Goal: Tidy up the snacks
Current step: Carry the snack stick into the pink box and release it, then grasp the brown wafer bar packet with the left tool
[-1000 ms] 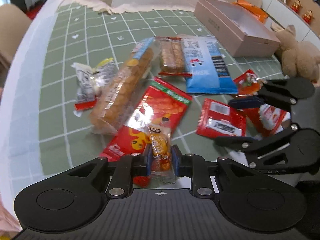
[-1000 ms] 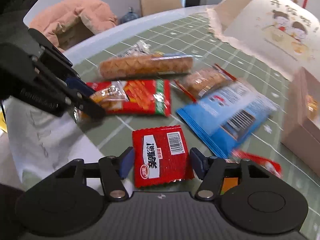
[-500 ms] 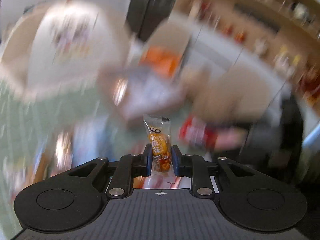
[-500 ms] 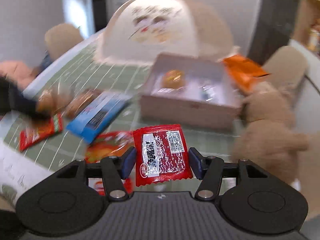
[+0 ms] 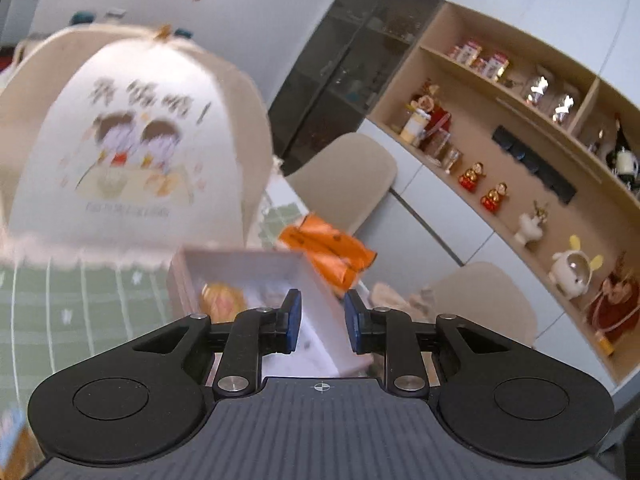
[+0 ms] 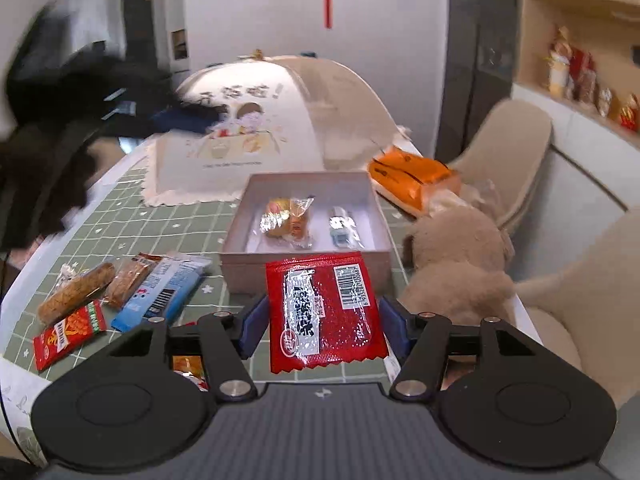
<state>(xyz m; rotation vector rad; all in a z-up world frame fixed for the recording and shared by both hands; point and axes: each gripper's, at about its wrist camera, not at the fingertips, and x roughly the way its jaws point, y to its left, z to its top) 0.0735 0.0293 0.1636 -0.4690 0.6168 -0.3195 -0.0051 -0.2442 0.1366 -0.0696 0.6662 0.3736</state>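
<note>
Green checked cloth covers the table [image 6: 188, 228] in front of you, with a domed food cover [image 6: 276, 128] at the far end and wooden shelves of figurines [image 5: 532, 184] running down the right of the left wrist view. Your right gripper [image 6: 322, 320] is clamped on a red snack packet [image 6: 324, 312], which stands upright between the blue pads at lower centre of the right wrist view, just short of the near wall of the pale open box [image 6: 308, 258]. That box sits mid-frame and already holds a yellow wrapped snack [image 6: 286, 218] and a small silver-blue one [image 6: 342, 228]. Your left gripper [image 5: 319, 326] has its pads parted with nothing between them, hovering above the same box [image 5: 240, 264] at lower centre of its own view, where the yellow snack [image 5: 222, 300] shows blurred inside. On the cloth at the left of the right wrist view lie a long biscuit pack [image 6: 76, 292], a red chip bag [image 6: 68, 330] and a blue packet [image 6: 164, 292]. An orange bag [image 6: 412, 176] and a tan plush toy [image 6: 456, 256] sit just right of the box.
</note>
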